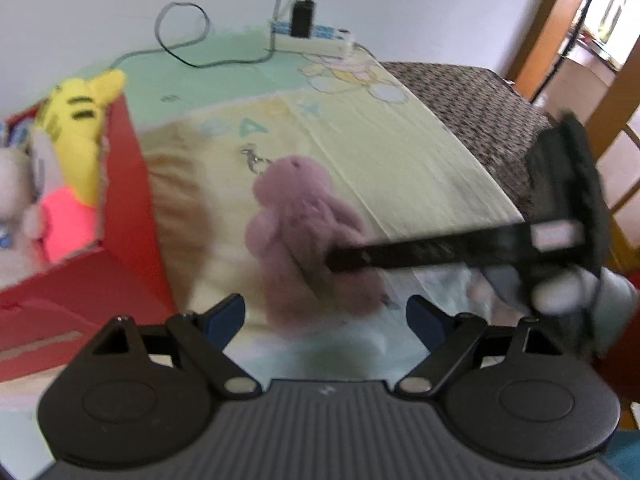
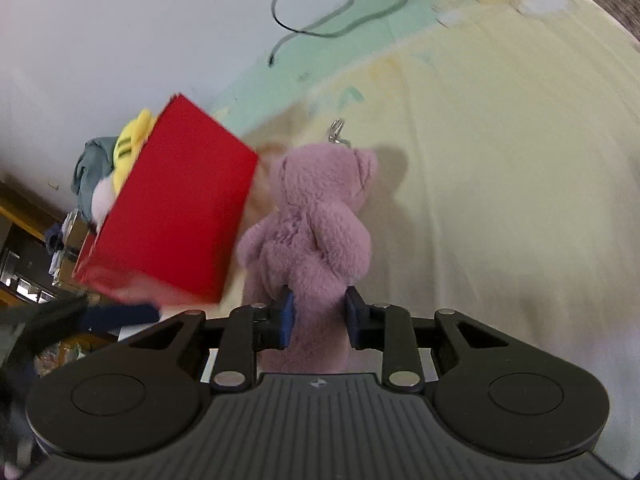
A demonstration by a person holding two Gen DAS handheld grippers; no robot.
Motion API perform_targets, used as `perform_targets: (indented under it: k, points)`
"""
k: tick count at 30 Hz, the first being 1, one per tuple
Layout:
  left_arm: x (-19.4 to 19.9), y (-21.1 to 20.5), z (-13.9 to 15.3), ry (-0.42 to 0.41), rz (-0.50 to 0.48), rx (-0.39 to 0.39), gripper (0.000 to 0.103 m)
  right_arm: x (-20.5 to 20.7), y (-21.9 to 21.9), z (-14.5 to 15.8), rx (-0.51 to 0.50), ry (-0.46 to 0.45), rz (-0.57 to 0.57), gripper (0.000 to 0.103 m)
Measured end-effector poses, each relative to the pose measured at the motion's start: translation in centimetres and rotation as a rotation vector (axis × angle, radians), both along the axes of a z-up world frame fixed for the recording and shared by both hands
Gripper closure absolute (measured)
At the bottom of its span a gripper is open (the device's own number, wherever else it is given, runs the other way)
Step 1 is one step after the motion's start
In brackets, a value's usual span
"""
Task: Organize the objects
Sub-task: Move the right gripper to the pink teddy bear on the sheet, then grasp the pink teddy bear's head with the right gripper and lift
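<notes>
Purple teddy (image 2: 316, 232) is lying lengthwise toward twelve o'clock, its legs pinched in the right gripper (image 2: 320, 316) jaws; left gripper (image 1: 324, 316) jaws are gaping, empty.

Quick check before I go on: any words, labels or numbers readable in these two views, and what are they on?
Bed sheet: large pastel printed letters; only "A" reads, the rest are too faded and blurred.
Power strip: blue markings, too small to read.
Red box, purple plush bear: no text visible.
</notes>
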State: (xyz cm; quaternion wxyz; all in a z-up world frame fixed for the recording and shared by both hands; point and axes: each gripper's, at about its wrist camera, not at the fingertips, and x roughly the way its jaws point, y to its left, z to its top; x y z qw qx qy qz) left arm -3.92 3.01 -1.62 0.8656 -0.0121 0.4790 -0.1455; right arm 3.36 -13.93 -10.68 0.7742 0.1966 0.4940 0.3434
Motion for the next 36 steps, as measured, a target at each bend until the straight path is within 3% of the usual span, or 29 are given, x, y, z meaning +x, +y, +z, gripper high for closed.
perform_targets:
  k: [3, 6, 10, 13, 18, 21, 26, 31, 36]
  points:
    - [0.1, -0.2, -0.9, 0.031, -0.021, -0.029, 0.015, -2.2, -1.8, -0.4, 0.018, 0.058, -0.007, 0.074]
    - [0.9, -1.0, -1.9, 0.054, -0.041, -0.049, 0.015, -3.1, -3.1, 0.2, 0.033, 0.049, -0.047, 0.070]
    - [1.3, -2.1, -2.2, 0.036, -0.051, -0.035, 0.011, -1.2, -4.9, 0.2, 0.101, 0.061, -0.200, 0.059]
    - [2.1, -2.4, -2.9, 0.051, -0.040, -0.037, 0.010, 0.7, -4.6, -0.7, 0.153, 0.100, -0.234, 0.059]
    - [3.3, -2.7, -4.5, 0.088, -0.024, -0.022, 0.009, 2.1, -1.4, -1.8, 0.197, 0.153, -0.162, 0.058]
    - [3.5, -2.5, -5.4, 0.107, 0.002, -0.013, 0.009, 1.9, 0.0, -1.5, 0.199, 0.144, -0.115, 0.063]
    - [2.9, -2.1, -5.4, 0.117, 0.002, -0.033, 0.010, 0.9, -0.2, -1.3, 0.206, 0.152, -0.105, 0.065]
    - [1.5, -2.9, -4.1, 0.082, -0.053, -0.024, 0.010, -1.3, -1.2, 0.7, 0.191, 0.063, -0.083, 0.066]
    - [0.1, -3.1, -1.8, 0.016, -0.076, -0.025, 0.010, -2.6, -1.8, 2.4, 0.238, 0.016, -0.107, 0.067]
